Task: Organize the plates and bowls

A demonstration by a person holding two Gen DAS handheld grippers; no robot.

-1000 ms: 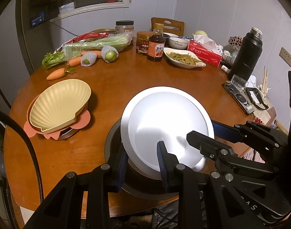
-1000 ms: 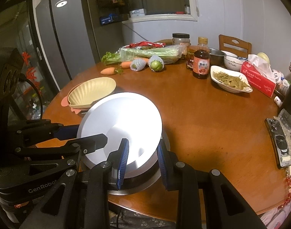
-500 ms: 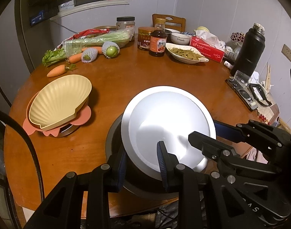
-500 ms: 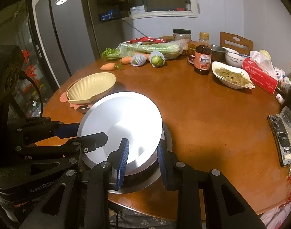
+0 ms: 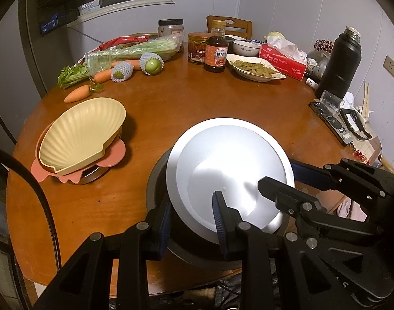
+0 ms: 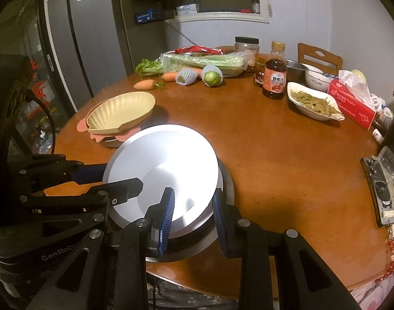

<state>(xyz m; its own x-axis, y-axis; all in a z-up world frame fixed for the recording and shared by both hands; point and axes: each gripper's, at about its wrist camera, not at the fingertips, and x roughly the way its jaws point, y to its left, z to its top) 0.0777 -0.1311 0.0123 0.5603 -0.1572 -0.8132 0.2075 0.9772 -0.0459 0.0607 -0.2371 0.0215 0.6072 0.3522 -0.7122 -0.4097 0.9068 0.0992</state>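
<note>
A stack of white plates [image 5: 230, 168] [image 6: 163, 170] sits on a dark metal dish [image 5: 158, 180] [image 6: 226, 180] near the table's front edge. My left gripper [image 5: 193, 218] has its fingers astride the stack's near rim, one above and one below. My right gripper [image 6: 193, 208] straddles the stack's rim from the other side; it also shows in the left wrist view [image 5: 279, 183]. A cream shell-shaped bowl [image 5: 83, 134] [image 6: 122, 115] rests on a pink dish [image 5: 111, 159] and a steel bowl at the left.
At the round wooden table's [image 5: 171, 98] back are carrots [image 5: 77, 94], celery, a sauce bottle [image 5: 216, 49], jars, a dish of food [image 5: 256, 68], a red tissue box [image 5: 283, 62]. A black flask [image 5: 342, 62] and a stapler are at the right edge. A fridge [image 6: 75, 38] stands left.
Both grippers and the plate stack have shifted slightly back and up together. Their hold on the rim looks the same.
</note>
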